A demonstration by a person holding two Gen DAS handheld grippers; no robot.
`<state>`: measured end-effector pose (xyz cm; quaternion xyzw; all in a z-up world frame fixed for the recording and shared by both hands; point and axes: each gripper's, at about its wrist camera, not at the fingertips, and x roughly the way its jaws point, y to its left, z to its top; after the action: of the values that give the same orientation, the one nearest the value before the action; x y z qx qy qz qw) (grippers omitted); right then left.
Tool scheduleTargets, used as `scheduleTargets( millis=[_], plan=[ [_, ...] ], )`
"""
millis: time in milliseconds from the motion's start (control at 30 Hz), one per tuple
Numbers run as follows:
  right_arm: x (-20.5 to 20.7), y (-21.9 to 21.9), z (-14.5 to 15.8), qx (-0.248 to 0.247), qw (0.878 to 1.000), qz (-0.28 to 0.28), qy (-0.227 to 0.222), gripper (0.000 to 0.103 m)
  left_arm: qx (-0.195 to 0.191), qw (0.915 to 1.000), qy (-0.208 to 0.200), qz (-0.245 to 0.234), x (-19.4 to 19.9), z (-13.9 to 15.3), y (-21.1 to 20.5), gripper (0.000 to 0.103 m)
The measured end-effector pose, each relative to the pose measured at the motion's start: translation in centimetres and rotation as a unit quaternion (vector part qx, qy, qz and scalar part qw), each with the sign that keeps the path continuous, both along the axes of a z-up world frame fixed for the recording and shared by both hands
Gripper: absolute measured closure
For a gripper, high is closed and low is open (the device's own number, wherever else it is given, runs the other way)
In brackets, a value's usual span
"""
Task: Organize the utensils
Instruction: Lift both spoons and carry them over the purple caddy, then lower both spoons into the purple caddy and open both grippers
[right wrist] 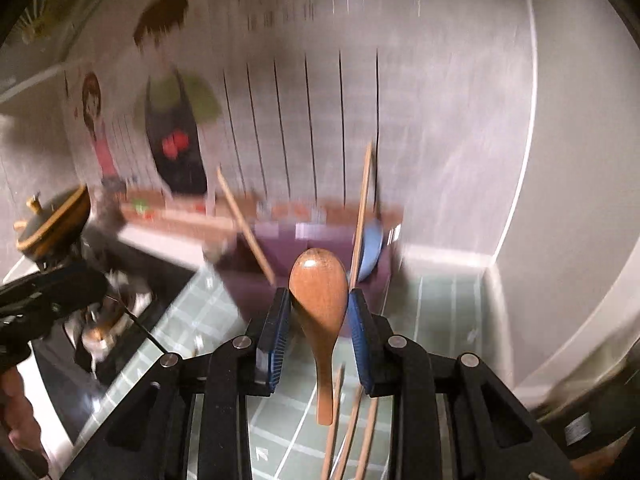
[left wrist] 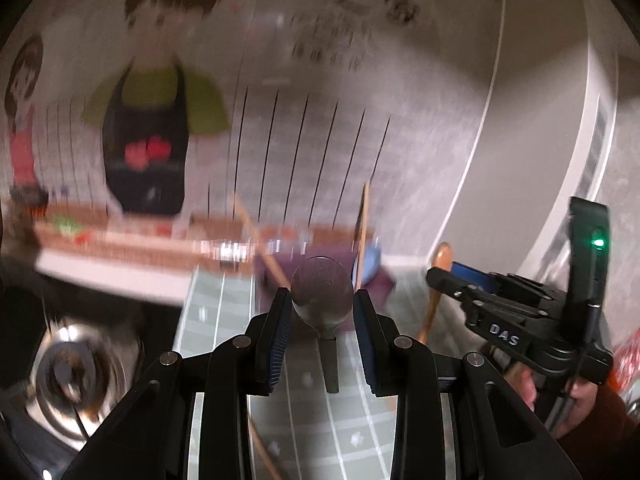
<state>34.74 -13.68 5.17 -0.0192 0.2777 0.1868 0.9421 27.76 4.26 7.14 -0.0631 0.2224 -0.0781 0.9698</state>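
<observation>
My left gripper (left wrist: 322, 300) is shut on a metal spoon (left wrist: 322, 294), bowl up between the blue pads and handle hanging down, held above the green tiled counter (left wrist: 224, 312). My right gripper (right wrist: 319, 300) is shut on a wooden spoon (right wrist: 319, 288), bowl up, handle hanging down; it also shows in the left wrist view (left wrist: 438, 280) at the right. Ahead stands a purple utensil holder (right wrist: 256, 280) with two wooden chopsticks (right wrist: 244, 228) sticking up and a blue spoon (right wrist: 370, 256) inside. Several loose chopsticks (right wrist: 348, 432) lie on the counter under my right gripper.
A gas stove with a steel burner (left wrist: 68, 372) sits at the left. A pot lid (right wrist: 52, 224) stands beyond it. The tiled wall with a cartoon sticker (left wrist: 148, 120) is behind the holder. A wall corner (right wrist: 492, 264) closes the right side.
</observation>
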Motion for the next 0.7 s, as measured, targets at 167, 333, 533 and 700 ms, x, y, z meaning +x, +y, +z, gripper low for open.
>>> scheduleTargets(
  millis=[167, 333, 533, 700],
  plan=[
    [1.0, -0.8, 7.9, 0.02, 0.997, -0.025, -0.075, 0.076, 0.008, 0.9974, -0.071, 0.004, 2.1, 6.5, -0.1, 0.07],
    [4.0, -1.9, 11.6, 0.053, 0.992, -0.052, -0.098, 0.076, 0.004, 0.9967, -0.08, 0.006, 5.8, 9.3, 0.5, 0.07],
    [7.2, -0.7, 9.9, 0.043, 0.993, -0.055, -0.09, 0.076, -0.01, 0.9994, -0.033, 0.004, 10.6, 6.8, 1.1, 0.07],
    [10.0, 0.5, 6.2, 0.049, 0.996, -0.048, -0.057, 0.076, -0.011, 0.9999, 0.003, 0.009, 13.2, 3.2, 1.5, 0.07]
  ],
)
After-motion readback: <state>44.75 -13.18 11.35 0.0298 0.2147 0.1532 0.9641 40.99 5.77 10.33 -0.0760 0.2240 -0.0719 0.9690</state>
